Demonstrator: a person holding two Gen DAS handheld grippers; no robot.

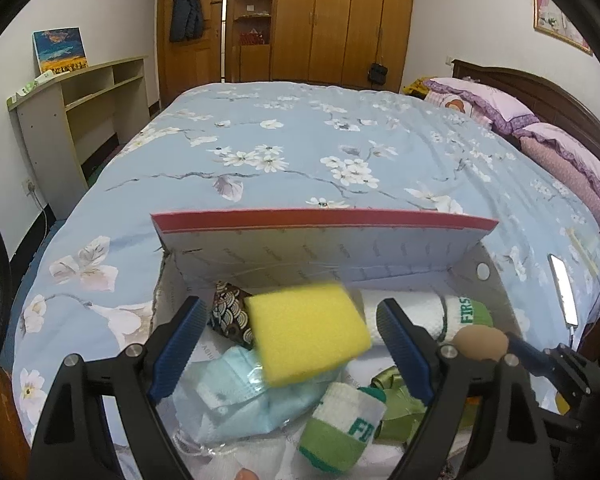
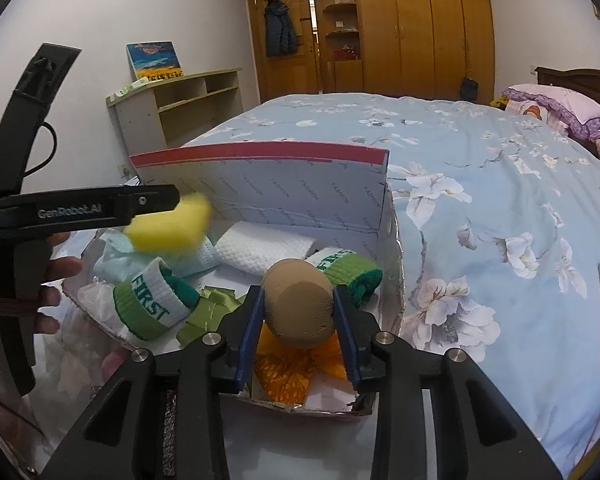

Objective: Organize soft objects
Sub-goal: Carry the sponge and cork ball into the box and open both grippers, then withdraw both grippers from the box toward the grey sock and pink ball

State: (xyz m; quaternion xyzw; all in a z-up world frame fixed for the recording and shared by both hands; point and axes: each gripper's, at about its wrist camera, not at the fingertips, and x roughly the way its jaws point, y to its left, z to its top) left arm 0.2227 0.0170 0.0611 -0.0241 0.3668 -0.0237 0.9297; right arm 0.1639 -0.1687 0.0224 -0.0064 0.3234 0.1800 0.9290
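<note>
Bed (image 1: 300,152); box (image 1: 324,236), two socks (image 2: 152,304)

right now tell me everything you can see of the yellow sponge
The yellow sponge is a rectangular block of porous foam, plain and slightly motion-blurred. It sits tilted between the wide-open fingers of the left gripper, neither pad pressing it, above the blue face mask inside the open box. Whether it rests on anything is unclear.

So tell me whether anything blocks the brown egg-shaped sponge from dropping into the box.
Nothing visible does. The brown egg-shaped sponge, between the right gripper pads, hangs over the open cardboard box, directly above an orange patterned cloth.
</note>
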